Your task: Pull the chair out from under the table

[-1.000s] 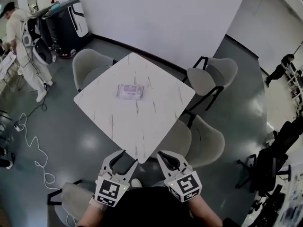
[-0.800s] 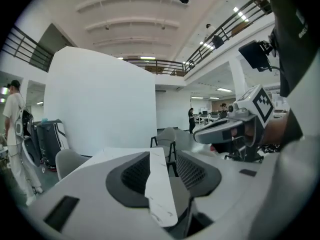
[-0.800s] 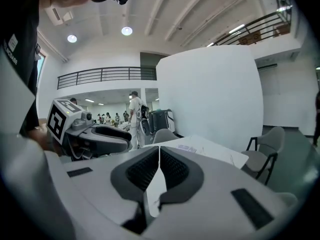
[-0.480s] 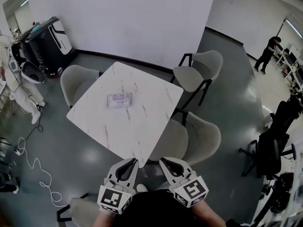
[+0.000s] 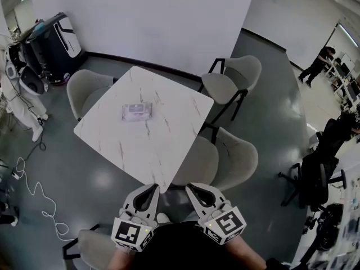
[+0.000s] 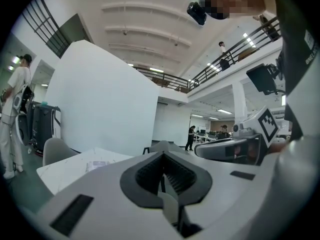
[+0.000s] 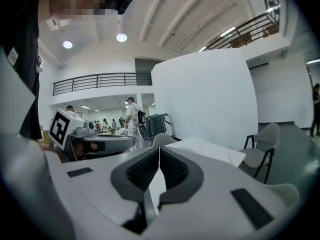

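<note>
A white marble worktop point(image 5: 147, 142) fills the centre of the frame. A grey chair point(image 5: 233, 159) sits tucked under its lower right edge. At bottom centre, the left gripper point(image 5: 152, 188) and right gripper point(image 5: 191, 187) hover side by side, fingers closed, gripping nothing.

Left gripper point(image 5: 151, 191) jaws went from wide apart to fully together, nothing between them. Head view panned: tabletop point(image 5: 163, 134) now sits further left in frame, person in white point(image 5: 17, 103) pushed to left edge.
</note>
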